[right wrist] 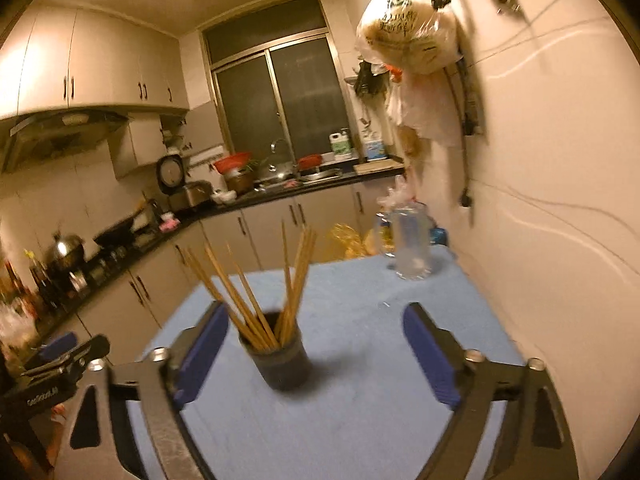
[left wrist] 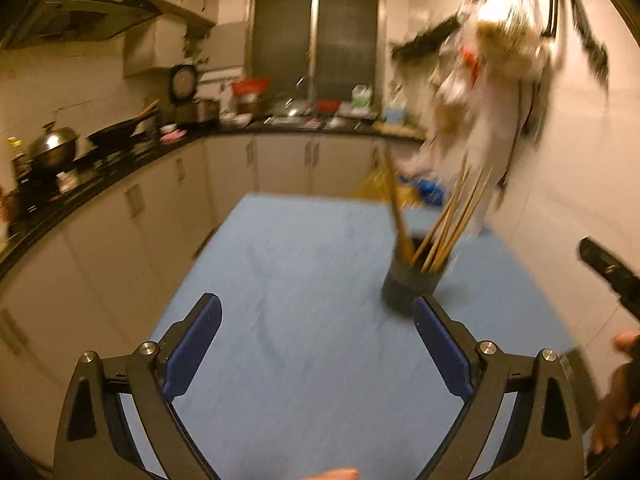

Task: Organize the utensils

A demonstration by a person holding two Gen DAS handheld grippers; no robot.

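A dark cup (left wrist: 410,286) holding several wooden chopsticks (left wrist: 452,220) stands upright on the blue-covered table (left wrist: 300,260). My left gripper (left wrist: 318,302) is open and empty, with the cup just beyond its right fingertip. In the right wrist view the cup (right wrist: 282,364) with its chopsticks (right wrist: 248,292) sits between the wide-open jaws of my right gripper (right wrist: 317,312), nearer the left finger; neither pad touches it. The left gripper (right wrist: 60,348) shows at the left edge of that view, and the right gripper (left wrist: 608,272) at the right edge of the left wrist view.
A clear plastic jug (right wrist: 410,240) stands at the table's far right corner. The white wall on the right carries hanging plastic bags (right wrist: 408,32). A dark counter with a wok (left wrist: 112,132) and pots runs along the left. A hand (left wrist: 616,400) shows at the right edge.
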